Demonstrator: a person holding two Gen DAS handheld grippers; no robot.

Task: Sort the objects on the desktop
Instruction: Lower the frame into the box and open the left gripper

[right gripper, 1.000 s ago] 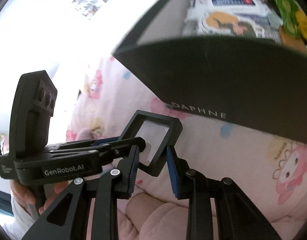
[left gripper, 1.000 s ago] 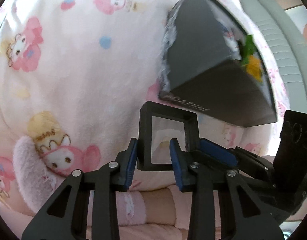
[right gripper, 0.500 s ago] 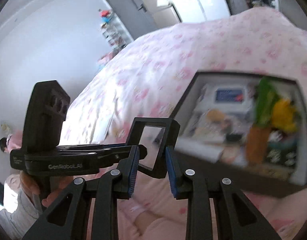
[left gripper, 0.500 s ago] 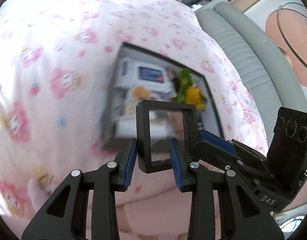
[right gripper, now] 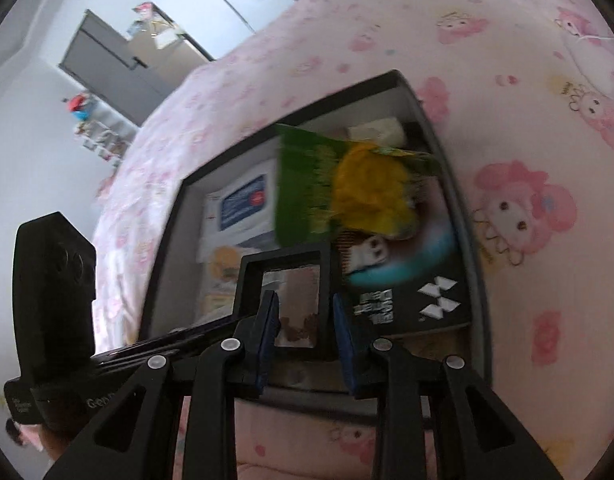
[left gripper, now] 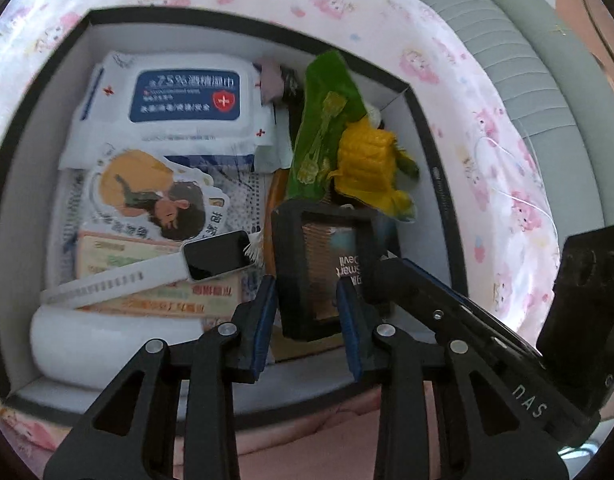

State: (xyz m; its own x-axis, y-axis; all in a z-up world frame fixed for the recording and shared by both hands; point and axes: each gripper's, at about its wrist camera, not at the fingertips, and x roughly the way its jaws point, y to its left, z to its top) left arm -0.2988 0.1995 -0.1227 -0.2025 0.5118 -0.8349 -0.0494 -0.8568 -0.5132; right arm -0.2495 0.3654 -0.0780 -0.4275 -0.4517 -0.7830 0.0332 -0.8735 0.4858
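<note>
Pink cartoon-print bedding (left gripper: pixel 447 60) lies under everything, and the small black frame (left gripper: pixel 321 272) now hangs over it, above the open black box (left gripper: pixel 243 26). A second ago the box was off to one side and we saw mostly its outer wall; now we look straight down into it. We judge the carry to be nearly over, with lowering and letting go the only steps left for this item.

Both pairs of fingers grasp the frame. The left gripper (left gripper: pixel 305 304) is closing a little tighter on its lower edge, while the right gripper (right gripper: pixel 305 320) clamps the same edge from the other side. The frame stands roughly upright between them, clear of the box contents.

It is a square, thick-edged black surround with a clear pane (right gripper: pixel 291 292), through which the things beneath show. It looks rigid and light.

Below it, the near right part of the box holds a dark printed packet (right gripper: pixel 407 300). A green wrapper (left gripper: pixel 327 120) and a yellow corn-shaped toy (left gripper: pixel 367 164) lie just beyond. On the left are a wipes pack (left gripper: pixel 179 96) and a white wristband with a dark screen (left gripper: pixel 215 256). A grey padded edge (left gripper: pixel 527 80) borders the bed.
</note>
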